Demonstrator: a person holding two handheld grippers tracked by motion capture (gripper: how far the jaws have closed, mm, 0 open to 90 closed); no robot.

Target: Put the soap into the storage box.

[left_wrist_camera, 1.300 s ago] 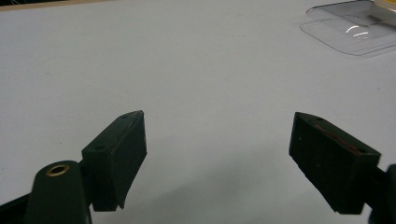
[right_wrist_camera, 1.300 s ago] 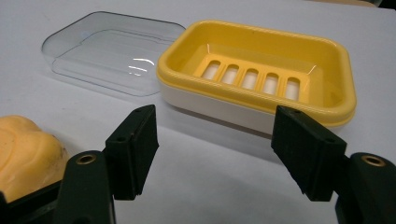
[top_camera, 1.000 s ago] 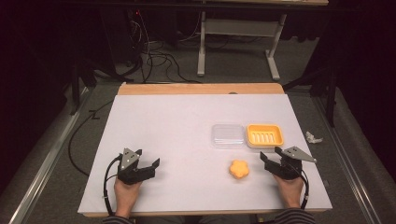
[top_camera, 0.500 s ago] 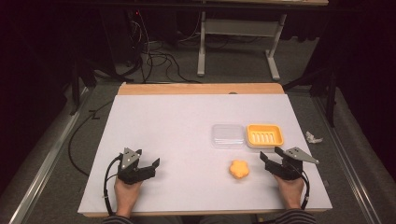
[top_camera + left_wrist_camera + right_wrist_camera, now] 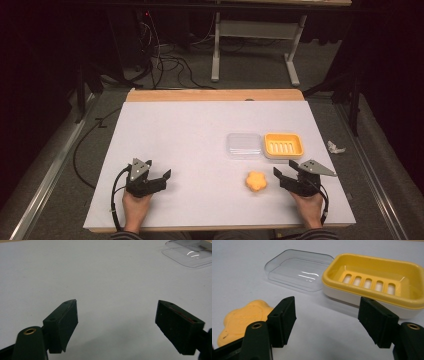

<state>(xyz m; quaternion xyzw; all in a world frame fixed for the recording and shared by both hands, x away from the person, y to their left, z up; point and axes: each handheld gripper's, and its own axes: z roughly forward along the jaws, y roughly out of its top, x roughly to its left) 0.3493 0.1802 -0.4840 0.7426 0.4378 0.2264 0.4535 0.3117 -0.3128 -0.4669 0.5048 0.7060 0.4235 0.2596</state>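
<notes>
High view is giving me the layout I need: the orange flower-shaped soap (image 5: 256,181) is lying on the white table (image 5: 200,130), just to the left of my right gripper (image 5: 278,174) and well apart from my left gripper (image 5: 165,176). So the right hand is plainly the nearer one, and I am treating the soap as its job.

Looking through the right gripper view, I am seeing the soap (image 5: 242,320) low at the left edge, partly behind the left jaw rather than between the two. The jaws are standing spread, with nothing but bare table in the gap, and they have just been opening a little. They are aiming past the soap toward the yellow soap dish (image 5: 374,280), with the clear lid (image 5: 297,270) lying beside it, touching or nearly so.

I am judging that the coming move turns on swinging the right gripper leftward until the soap sits between the jaws. The soap is roughly round, so I am not worrying about a long axis.

In the left gripper view my left jaws are also standing spread over bare table, pinching nothing.
</notes>
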